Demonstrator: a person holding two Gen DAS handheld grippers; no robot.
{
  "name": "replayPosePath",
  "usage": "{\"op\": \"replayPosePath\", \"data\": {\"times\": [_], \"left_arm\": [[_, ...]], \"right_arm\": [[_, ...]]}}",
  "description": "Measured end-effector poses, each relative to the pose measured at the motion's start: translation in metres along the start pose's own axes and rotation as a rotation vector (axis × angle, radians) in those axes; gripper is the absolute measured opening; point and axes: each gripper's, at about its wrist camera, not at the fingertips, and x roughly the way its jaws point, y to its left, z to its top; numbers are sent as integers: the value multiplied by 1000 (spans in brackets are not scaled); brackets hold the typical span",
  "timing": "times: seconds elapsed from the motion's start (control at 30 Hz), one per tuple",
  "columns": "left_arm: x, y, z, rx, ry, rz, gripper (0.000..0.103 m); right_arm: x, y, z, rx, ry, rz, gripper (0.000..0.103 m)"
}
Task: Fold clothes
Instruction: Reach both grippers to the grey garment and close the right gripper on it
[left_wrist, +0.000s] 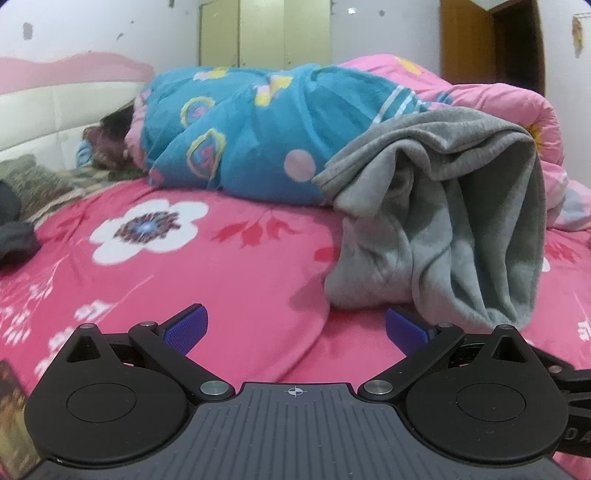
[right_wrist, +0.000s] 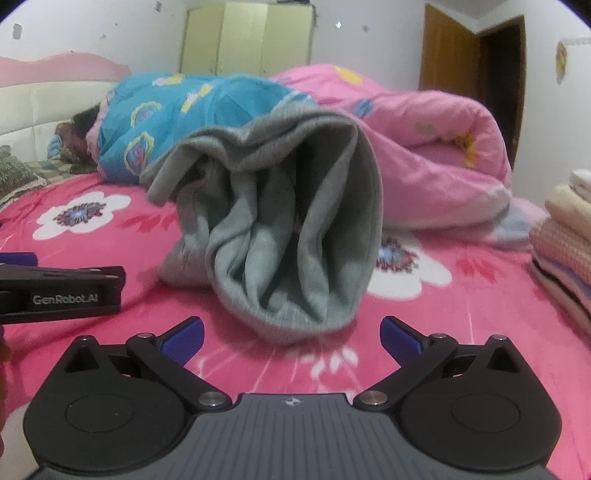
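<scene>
Garment: crumpled grey fleece garment (right_wrist: 280, 236) lies heaped on the pink floral bedsheet (left_wrist: 229, 280), unfolded, just ahead of both tongs.
Left gripper (left_wrist: 295, 328): released, empty, garment's edge beside its right finger.
Right gripper (right_wrist: 291, 338): released, empty, facing the heap's near hem, likely to grasp it.

A: How is the left black two-finger gripper with blue pads (left_wrist: 295, 326) set?

B: Spread wide, holding nothing, levelled forward.

A: And the right black gripper with blue pads (right_wrist: 293, 332)?

B: Equally wide, empty. The left one's black side shows at its nine o'clock.
</scene>
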Motion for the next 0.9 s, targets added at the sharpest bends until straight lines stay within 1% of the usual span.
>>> {"op": "replayPosePath", "data": {"times": [0.1, 0.27, 0.4, 0.53, 0.63, 0.7, 0.8, 0.87, 0.9], "left_arm": [[15, -1, 8, -9, -15, -30, 103], [39, -2, 21, -58, -36, -104, 103], [55, -3, 27, -95, -59, -157, 103], [72, -3, 29, -133, -53, -188, 102], [82, -5, 29, -153, -46, -225, 100], [87, -6, 28, -153, -45, -233, 99], [92, -7, 26, -154, -51, -243, 93], [95, -7, 26, -153, -59, -251, 82], [96, -6, 26, -154, -57, -255, 80]], "right_arm": [[6, -4, 11, -28, -51, 10, 103], [13, -11, 41, -99, -169, 39, 103], [23, -13, 77, -159, -242, 89, 103], [35, -4, 107, -252, -295, 137, 103], [47, 9, 122, -337, -305, 158, 103], [54, 18, 126, -390, -302, 177, 103], [62, 30, 127, -453, -295, 209, 102], [71, 37, 128, -489, -285, 198, 99], [75, 39, 131, -500, -274, 196, 98]]}}
